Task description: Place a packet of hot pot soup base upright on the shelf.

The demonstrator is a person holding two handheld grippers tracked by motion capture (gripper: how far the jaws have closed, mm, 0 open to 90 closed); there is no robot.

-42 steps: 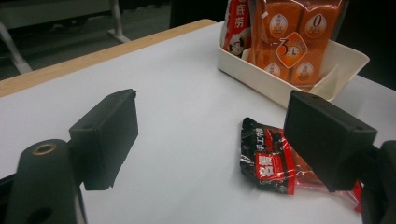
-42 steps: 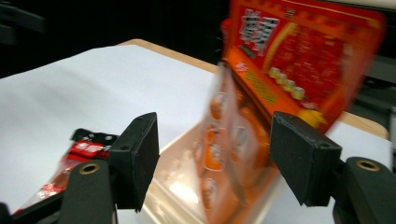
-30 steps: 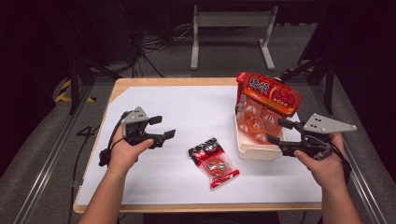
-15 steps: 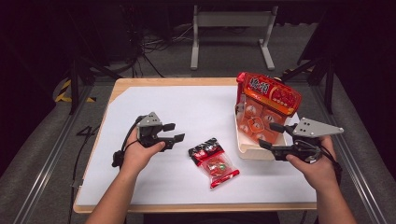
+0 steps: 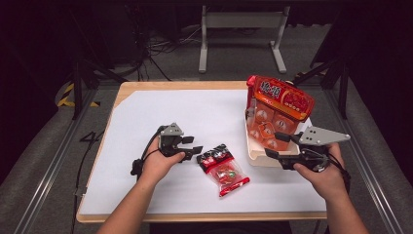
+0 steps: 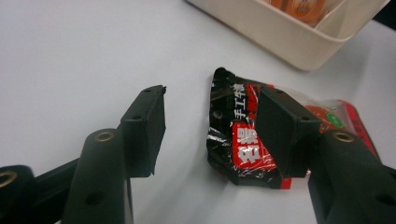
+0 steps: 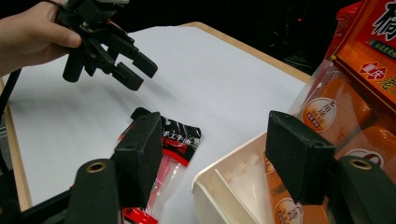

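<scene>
A small red-and-black snack packet (image 5: 223, 168) lies flat on the white table sheet; in the left gripper view the packet (image 6: 238, 140) lies just ahead. My left gripper (image 5: 196, 145) hovers to its left, open; its jaws have just been closing with nothing between them. It reads the same way in its own view, left gripper (image 6: 212, 95). A cream bin (image 5: 257, 155) holds a big orange snack bag (image 5: 278, 105) standing upright. My right gripper (image 5: 276, 145) is open at the bin's near right side; its jaws have just been closing, with the bin's corner (image 7: 219, 179) in the gap, pads apart from it.
The white sheet (image 5: 160, 109) covers a wooden table whose edge (image 5: 204, 215) runs along the front. In the right gripper view the left gripper (image 7: 136, 70) hangs above the sheet beyond the packet (image 7: 180, 137). A metal stand (image 5: 241, 24) is on the floor behind.
The left hand has moved right and down toward the packet, and its jaws have narrowed. The right gripper has shifted slightly toward the bin.
</scene>
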